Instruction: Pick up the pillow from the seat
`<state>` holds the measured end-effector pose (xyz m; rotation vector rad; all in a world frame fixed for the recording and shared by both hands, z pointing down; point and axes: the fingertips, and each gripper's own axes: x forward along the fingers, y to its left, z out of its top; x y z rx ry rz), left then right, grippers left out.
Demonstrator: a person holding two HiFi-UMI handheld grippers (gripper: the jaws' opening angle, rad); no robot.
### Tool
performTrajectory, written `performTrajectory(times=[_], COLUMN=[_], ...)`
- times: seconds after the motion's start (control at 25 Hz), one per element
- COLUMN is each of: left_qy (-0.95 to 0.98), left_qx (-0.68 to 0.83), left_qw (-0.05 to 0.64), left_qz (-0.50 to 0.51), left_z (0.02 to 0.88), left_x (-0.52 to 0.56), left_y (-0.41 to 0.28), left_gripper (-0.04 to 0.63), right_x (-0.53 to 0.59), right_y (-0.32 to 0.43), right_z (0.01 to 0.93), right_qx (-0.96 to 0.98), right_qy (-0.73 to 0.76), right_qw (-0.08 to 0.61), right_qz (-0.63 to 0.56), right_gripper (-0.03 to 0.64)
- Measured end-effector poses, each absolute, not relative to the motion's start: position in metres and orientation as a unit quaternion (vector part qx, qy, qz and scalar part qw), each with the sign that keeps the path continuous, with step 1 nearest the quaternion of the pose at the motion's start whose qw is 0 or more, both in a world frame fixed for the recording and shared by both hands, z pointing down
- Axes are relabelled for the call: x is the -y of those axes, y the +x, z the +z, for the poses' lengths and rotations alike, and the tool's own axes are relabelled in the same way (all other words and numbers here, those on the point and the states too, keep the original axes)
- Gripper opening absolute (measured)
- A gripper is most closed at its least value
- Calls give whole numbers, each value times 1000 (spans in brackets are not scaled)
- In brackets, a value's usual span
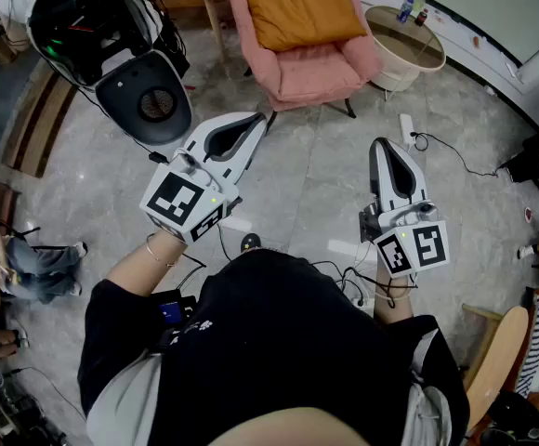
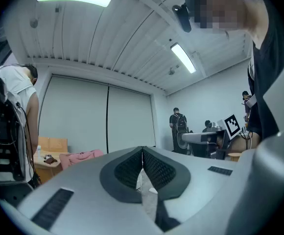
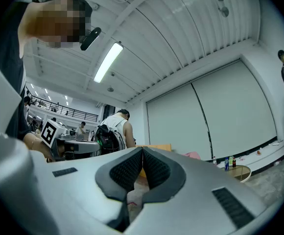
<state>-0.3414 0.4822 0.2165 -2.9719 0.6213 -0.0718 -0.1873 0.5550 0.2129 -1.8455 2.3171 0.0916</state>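
Note:
An orange pillow (image 1: 302, 9) leans on the back of a pink armchair (image 1: 321, 72) at the top middle of the head view. Both grippers hover over the grey floor, well short of the chair. My left gripper (image 1: 260, 121) points up and right toward the chair, its jaws shut with nothing between them. My right gripper (image 1: 382, 145) points straight up the picture, also shut and holding nothing. In the left gripper view the closed jaws of the left gripper (image 2: 142, 153) meet in a line, and the pink armchair (image 2: 81, 156) shows low at the left. The right gripper (image 3: 142, 154) looks toward the chair's pink edge (image 3: 193, 155).
A round white side table (image 1: 409, 49) with bottles stands right of the armchair. A black and white machine (image 1: 111, 45) and a wooden bench (image 1: 32, 128) are at the left. Cables and a power strip (image 1: 407, 130) lie on the floor. People stand at the room's edges (image 2: 177, 124).

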Motion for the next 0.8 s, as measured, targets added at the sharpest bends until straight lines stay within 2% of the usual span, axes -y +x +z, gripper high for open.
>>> performTrajectory(times=[0.48,0.8], left_qy=[-976,-972], left_qx=[-215,-230], left_qw=[45,41], left_qz=[-16,-16], left_z=[221,234], left_x=[-488,-501], left_y=[-340,-331], left_gripper=[11,11], right_x=[-556,-567], right_y=[-183,-166], right_z=[216,231], right_qx=[-792,-800], right_qy=[-599,-589], right_qw=[114,104], right_qz=[38,41], right_gripper=[21,21])
